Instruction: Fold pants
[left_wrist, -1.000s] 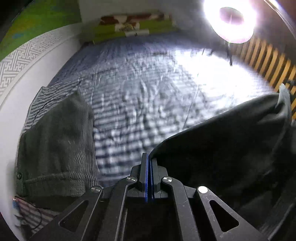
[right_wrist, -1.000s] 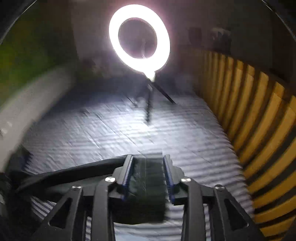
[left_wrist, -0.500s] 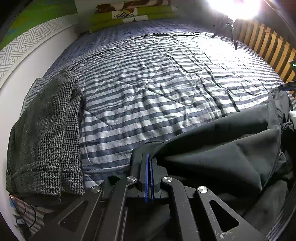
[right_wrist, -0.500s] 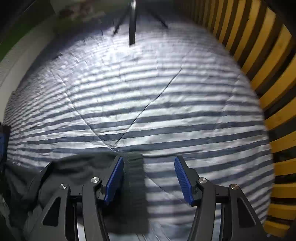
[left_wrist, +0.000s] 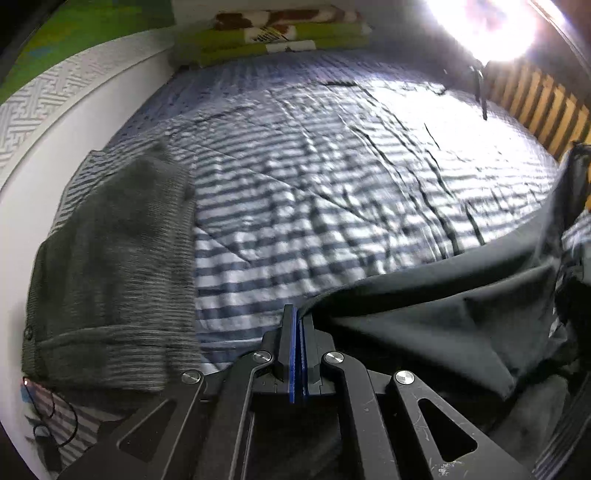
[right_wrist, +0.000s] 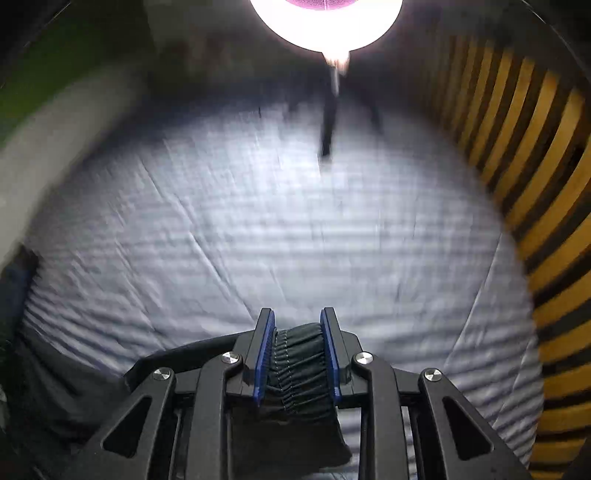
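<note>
The left tool (left_wrist: 297, 317) sat at the lower centre of its frame, its fingers pressed together on a thin edge of the pants (left_wrist: 436, 317). The right tool (right_wrist: 297, 328), also lower centre, clamped the gathered waistband (right_wrist: 299, 362) between its blue pads (right_wrist: 264, 354).

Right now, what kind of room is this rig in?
Most likely a bedroom: a striped quilt covers a bed, folded blankets lie at its far end, and wooden slats run along one side.

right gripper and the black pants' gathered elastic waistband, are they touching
Touching. The right wrist view shows the right gripper with both blue-padded fingers pressed against the black pants' gathered elastic waistband, no gap on either side.
</note>
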